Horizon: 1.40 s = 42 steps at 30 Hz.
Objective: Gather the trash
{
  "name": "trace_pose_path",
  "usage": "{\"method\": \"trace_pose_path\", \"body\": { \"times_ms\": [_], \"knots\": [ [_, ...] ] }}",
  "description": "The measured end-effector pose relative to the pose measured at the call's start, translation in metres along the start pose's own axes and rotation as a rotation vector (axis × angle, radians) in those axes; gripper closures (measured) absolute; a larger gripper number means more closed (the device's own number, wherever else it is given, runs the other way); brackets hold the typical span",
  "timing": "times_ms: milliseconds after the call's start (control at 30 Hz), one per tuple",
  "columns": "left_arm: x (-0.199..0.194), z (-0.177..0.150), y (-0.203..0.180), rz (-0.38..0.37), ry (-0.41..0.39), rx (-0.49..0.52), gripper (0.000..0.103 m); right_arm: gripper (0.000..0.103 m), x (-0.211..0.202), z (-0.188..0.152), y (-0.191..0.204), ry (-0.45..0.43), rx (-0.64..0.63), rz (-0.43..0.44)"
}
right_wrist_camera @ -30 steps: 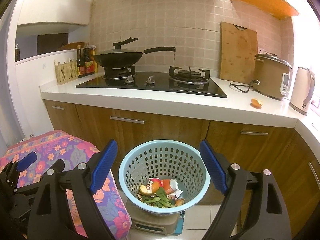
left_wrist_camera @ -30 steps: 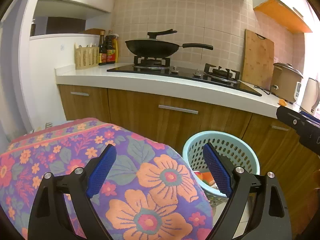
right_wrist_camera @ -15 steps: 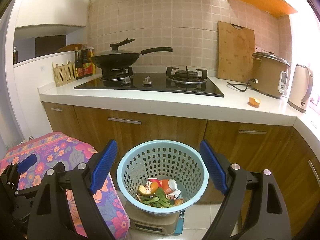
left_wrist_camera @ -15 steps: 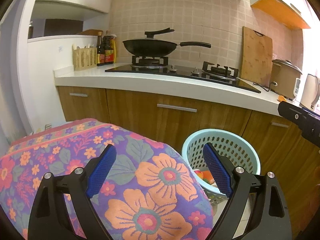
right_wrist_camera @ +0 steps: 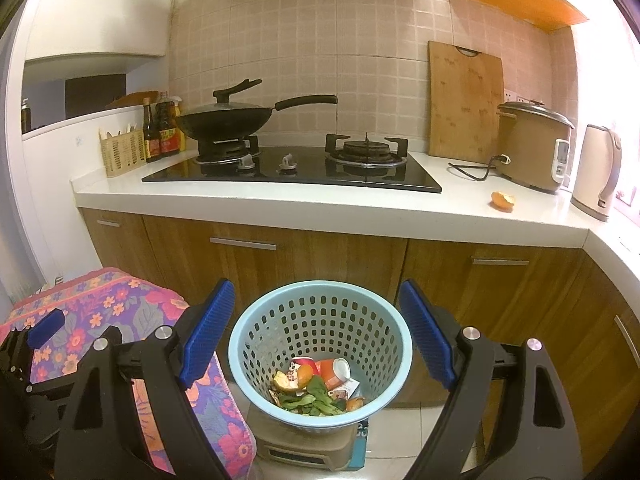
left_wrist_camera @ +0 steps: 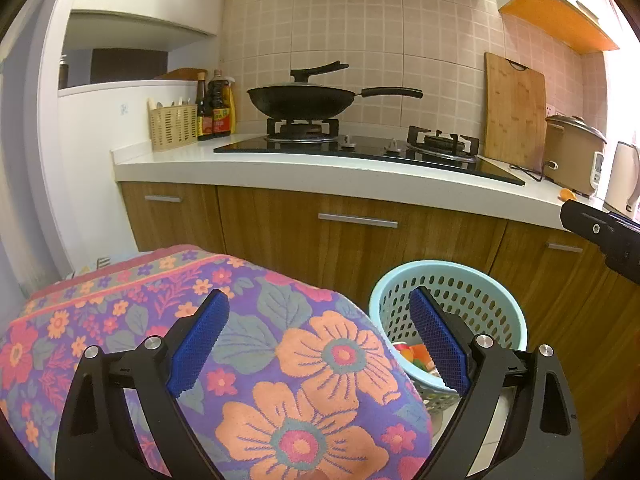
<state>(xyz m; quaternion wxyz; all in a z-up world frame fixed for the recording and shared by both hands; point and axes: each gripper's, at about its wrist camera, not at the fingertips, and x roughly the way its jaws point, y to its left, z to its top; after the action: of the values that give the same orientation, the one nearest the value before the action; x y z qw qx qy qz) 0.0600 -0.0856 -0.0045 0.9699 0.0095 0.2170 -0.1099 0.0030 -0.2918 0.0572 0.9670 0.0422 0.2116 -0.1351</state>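
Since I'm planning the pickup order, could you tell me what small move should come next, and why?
Probably carry the right tool up and right toward the orange peel on the countertop. Its jaws stand open and empty, the blue basket already holds scraps, and that peel is the only trash visible outside it.

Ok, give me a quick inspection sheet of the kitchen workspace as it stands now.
Surface: white countertop, one orange peel scrap lying loose near the rice cooker.
Job's things: light-blue perforated plastic basket on the floor, holding cans, peel and green leaves.
Clutter: floral towel draped beside the basket.
Grippers: left gripper open, empty; right gripper open, empty, basket framed between its fingers.
Cables: black cord from beige rice cooker.
Surroundings: black wok on gas hob, bamboo board, kettle.
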Motion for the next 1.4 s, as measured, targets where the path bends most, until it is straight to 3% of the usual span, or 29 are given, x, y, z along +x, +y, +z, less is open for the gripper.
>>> {"method": "trace_pose_path", "body": {
  "times_ms": [1400],
  "knots": [
    [-0.0001,0.0012,-0.0005,0.024,-0.006,0.022,0.013,0.023,0.0039,0.0010,-0.0026,-0.001,0.004,0.002]
  ]
}}
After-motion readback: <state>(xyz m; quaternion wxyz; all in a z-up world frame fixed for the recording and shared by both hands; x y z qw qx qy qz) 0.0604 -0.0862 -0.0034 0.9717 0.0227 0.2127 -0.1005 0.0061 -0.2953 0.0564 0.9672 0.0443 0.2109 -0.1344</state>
